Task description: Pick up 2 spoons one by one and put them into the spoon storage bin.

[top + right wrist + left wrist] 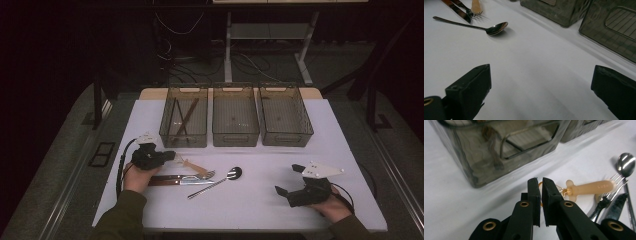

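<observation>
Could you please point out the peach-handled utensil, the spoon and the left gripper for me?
Peach-handled utensil [590,188]: left gripper view, middle of its handle.
Spoon [234,173]: high view, on its bowl.
Left gripper [541,185]: left gripper view, between its nearly closed jaw tips.

Three smoky clear plastic bins [235,134] stand side by side at the back of the white desk [260,200]; before the left one lie a beige-handled peeler [192,166], a steel fork [200,176], a wooden-handled knife [170,181] and, rightmost, a steel spoon [220,180].

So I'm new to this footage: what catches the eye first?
The left hand-held gripper, pinched shut on the thin ring end of a pale-handled utensil beside the cutlery pile. Behind it stand three smoky bins in a row; the right hand-held gripper rests wide open on the white table.
</observation>
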The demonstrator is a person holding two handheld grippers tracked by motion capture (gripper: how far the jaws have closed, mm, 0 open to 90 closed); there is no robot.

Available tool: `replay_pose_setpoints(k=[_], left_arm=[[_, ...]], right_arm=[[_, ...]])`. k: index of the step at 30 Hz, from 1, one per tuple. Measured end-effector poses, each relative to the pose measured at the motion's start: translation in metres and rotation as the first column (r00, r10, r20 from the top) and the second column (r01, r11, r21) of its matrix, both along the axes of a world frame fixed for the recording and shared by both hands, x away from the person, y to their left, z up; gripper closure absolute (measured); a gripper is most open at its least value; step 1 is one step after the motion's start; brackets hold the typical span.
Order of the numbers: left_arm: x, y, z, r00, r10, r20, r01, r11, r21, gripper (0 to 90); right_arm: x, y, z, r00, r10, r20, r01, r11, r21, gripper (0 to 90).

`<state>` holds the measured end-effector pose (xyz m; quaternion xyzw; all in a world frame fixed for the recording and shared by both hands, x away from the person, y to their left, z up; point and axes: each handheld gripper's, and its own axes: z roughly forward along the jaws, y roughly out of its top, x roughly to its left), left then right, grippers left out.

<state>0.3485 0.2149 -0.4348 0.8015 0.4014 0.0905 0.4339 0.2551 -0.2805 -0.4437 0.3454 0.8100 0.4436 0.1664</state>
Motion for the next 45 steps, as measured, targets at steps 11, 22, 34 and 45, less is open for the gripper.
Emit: replay_pose_setpoints(k=[11,22,34,45], left_arm=[[-0.006,-0.004,0.012,0.9985,0.005,0.054,-0.004,0.9997,-0.025,86.0],[-0.012,0.002,0.024,0.9942,0.036,0.101,-0.031,0.9983,-0.050,86.2],[-0.016,-0.002,0.035,0.9921,0.015,0.125,-0.007,0.9981,-0.062,86.2],[-0.019,-0.014,0.044,0.9898,-0.010,0.142,0.022,0.9960,-0.087,86.2]], right_arm=[[0.000,-0.001,0.000,1.0000,0.000,0.002,0.000,1.000,0.001,3.1],[0.000,0.000,0.000,1.0000,-0.001,0.002,0.001,1.000,0.000,3.1],[0.000,-0.001,0.000,1.0000,-0.002,0.003,0.002,1.000,0.001,3.1],[0.000,0.000,0.000,1.0000,-0.003,-0.004,0.003,1.000,0.001,3.1]])
